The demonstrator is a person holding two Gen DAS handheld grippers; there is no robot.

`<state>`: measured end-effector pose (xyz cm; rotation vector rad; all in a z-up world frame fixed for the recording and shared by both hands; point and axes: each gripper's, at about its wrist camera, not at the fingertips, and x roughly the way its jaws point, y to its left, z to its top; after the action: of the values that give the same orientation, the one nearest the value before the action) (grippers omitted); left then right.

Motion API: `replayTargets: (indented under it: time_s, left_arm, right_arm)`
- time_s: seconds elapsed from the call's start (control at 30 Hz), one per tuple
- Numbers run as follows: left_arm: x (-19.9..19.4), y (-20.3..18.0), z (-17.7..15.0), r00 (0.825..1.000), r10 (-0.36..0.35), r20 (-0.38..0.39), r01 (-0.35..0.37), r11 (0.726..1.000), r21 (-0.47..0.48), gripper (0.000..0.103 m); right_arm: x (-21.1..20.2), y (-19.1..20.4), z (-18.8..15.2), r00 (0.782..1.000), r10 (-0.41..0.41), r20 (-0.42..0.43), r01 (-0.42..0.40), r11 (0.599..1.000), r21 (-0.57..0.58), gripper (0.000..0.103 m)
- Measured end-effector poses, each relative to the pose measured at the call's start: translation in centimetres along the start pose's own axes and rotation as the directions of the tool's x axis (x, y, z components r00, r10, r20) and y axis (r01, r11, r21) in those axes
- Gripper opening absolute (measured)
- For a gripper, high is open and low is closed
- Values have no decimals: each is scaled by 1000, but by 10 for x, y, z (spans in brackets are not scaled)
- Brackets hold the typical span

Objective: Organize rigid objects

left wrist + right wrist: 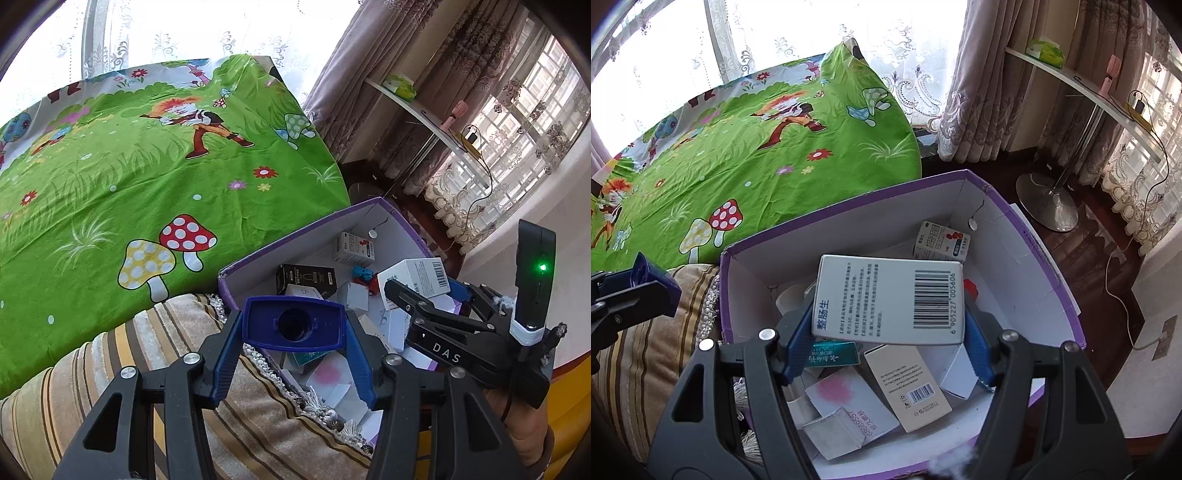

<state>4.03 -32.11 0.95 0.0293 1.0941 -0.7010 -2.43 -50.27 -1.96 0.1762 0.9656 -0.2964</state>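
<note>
My left gripper [295,330] is shut on a dark blue plastic object [293,324] with a round hole, held over the near left corner of a purple cardboard box [314,223]. My right gripper [888,306] is shut on a white medicine carton [886,299] with a barcode, held above the box [849,201]. The right gripper also shows in the left wrist view [417,291], over the box's right side. The left gripper shows at the left edge of the right wrist view [646,284]. Several small cartons lie inside the box, among them a black one [306,279].
The box rests beside a green cartoon-print bedsheet [147,166] and a striped tan cushion [110,369]. A white shelf stand [1049,206] with a round metal base, a cable and curtains stand to the right on a dark wooden floor.
</note>
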Motion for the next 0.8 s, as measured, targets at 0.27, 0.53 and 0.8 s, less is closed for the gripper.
replayTargets:
  time_s: [0.27, 0.53, 0.8]
  left_arm:
    - [3, -6, 0, 1000, -9, -7, 9, 1000, 12, 54]
    - [11, -9, -1, 998, -48, -41, 49, 999, 2, 55]
    - [12, 2, -4, 992, -105, -67, 100, 993, -64, 63]
  right_arm:
    - [-5, 0, 1, 1000, -13, 9, 13, 1000, -1, 73]
    - [-13, -3, 2, 1000, -26, 15, 26, 1000, 4, 84]
    - [-25, 2, 3, 998, -53, 21, 53, 999, 1, 91]
